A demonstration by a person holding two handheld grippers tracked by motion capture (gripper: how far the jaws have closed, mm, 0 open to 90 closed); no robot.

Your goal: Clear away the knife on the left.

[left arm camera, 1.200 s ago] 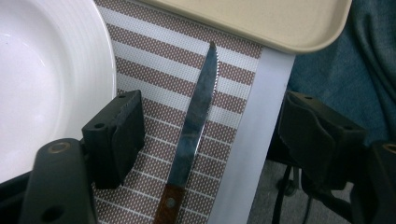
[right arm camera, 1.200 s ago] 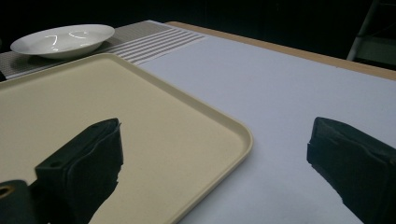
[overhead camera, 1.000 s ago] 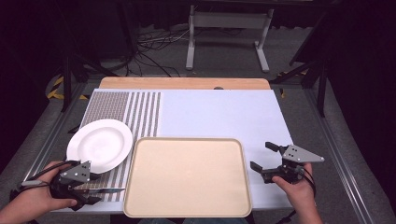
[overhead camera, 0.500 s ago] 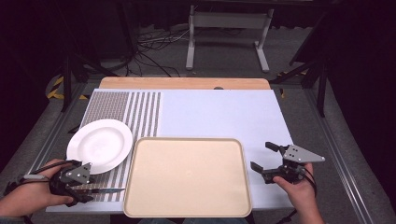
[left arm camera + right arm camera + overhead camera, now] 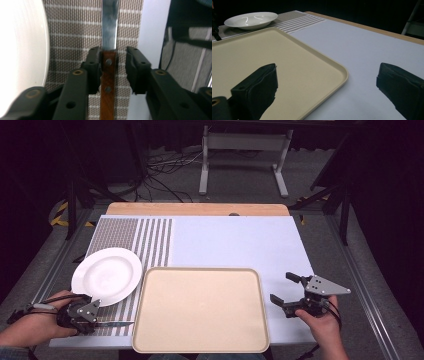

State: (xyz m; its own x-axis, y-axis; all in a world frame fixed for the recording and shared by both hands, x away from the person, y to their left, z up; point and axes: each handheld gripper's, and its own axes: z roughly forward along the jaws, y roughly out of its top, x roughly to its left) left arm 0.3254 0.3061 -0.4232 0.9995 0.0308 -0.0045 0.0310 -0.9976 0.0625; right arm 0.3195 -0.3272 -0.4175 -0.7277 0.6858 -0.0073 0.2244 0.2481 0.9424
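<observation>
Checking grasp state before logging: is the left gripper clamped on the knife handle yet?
No. In the left gripper view the jaws straddle the knife handle with gaps visible on both sides.

White plate (image 5: 106,275); beige tray (image 5: 200,307); brown-striped placemat (image 5: 150,237) (pale blue cloth (image 5: 235,240) beside)

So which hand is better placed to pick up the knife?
Left. Its tool already straddles the knife handle beside the plate, jaws not yet closed; the right tool sits open past the tray.

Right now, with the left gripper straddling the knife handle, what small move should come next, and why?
Probably close the left gripper: its jaws flank the knife handle with a gap on one side, so it isn't gripped yet.
</observation>
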